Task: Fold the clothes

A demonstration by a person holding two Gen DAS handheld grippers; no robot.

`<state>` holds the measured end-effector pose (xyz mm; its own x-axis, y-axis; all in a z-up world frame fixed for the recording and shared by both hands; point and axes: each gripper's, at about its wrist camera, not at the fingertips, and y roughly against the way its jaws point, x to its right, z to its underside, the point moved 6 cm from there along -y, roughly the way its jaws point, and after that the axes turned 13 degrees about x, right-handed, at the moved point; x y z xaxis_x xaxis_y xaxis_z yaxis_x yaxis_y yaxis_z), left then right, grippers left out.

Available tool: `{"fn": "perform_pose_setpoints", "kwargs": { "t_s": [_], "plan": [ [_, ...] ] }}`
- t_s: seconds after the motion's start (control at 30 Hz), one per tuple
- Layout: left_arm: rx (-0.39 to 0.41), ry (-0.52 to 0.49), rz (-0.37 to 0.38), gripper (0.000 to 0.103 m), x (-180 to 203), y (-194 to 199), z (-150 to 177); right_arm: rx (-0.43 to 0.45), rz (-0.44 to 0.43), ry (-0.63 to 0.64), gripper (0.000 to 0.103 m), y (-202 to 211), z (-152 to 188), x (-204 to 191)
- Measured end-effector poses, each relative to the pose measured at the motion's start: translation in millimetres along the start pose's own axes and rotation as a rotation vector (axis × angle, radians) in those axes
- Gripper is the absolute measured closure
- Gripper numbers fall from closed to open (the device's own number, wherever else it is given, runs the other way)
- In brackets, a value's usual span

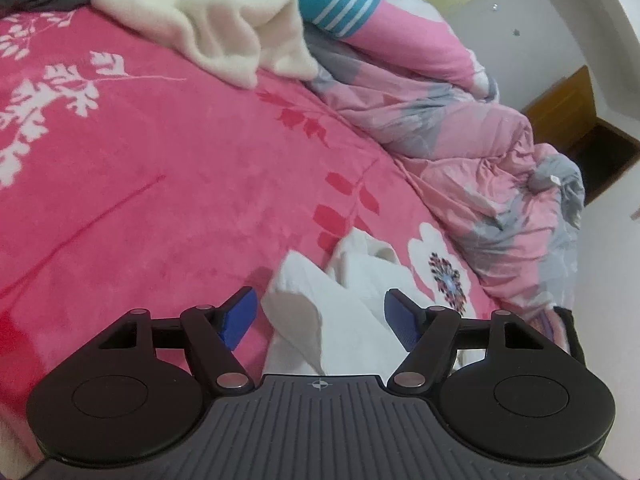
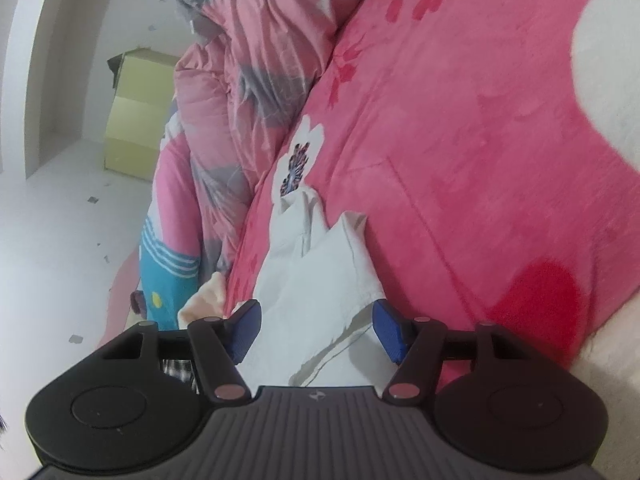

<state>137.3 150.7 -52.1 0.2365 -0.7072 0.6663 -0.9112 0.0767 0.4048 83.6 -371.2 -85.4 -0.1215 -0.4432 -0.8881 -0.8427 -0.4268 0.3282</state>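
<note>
A bed under a pink floral blanket (image 1: 168, 168) is seen; a rumpled quilt (image 1: 480, 152) at three o'clock, white walls (image 1: 608, 40) beyond.

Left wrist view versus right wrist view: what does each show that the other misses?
Only the left wrist view shows the cream fleece garment heaped farther up the bed and a wooden cabinet. Only the right wrist view shows a yellow-green cardboard box on the floor. Both show the white garment between open blue pads, the pink blanket and the pink-grey quilt.
</note>
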Motion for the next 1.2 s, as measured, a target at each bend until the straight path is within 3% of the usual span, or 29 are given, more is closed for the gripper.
{"fn": "perform_pose_setpoints", "kwargs": {
  "t_s": [0.23, 0.3, 0.6, 0.77, 0.87, 0.93, 1.03, 1.2],
  "plan": [
    [-0.038, 0.021, 0.022, 0.034, -3, -21, -4, -0.002, 0.033, 0.023, 0.048, -8, -5, 0],
    [-0.052, 0.018, 0.029, 0.045, -2, -26, -4, -0.003, 0.041, 0.024, 0.05, -11, -7, 1],
    [-0.091, -0.046, 0.03, 0.066, 2, -37, 3, 0.055, 0.078, 0.061, 0.052, -9, -24, 0],
    [-0.107, -0.074, 0.045, 0.076, 6, -38, 6, -0.029, 0.088, 0.081, 0.052, -27, -18, 0],
    [-0.106, -0.09, 0.057, 0.086, 9, -36, 7, -0.054, 0.069, 0.113, 0.066, -30, -12, -7],
    [-0.106, -0.099, 0.063, 0.09, 11, -35, 8, -0.052, 0.049, 0.136, 0.085, -29, -10, -12],
    [-0.108, -0.11, 0.069, 0.095, 14, -35, 8, -0.043, 0.023, 0.162, 0.094, -27, -10, -19],
    [-0.105, -0.079, 0.094, 0.099, 17, -35, 5, -0.032, -0.03, 0.187, 0.098, -30, -14, -36]
  ]
}}
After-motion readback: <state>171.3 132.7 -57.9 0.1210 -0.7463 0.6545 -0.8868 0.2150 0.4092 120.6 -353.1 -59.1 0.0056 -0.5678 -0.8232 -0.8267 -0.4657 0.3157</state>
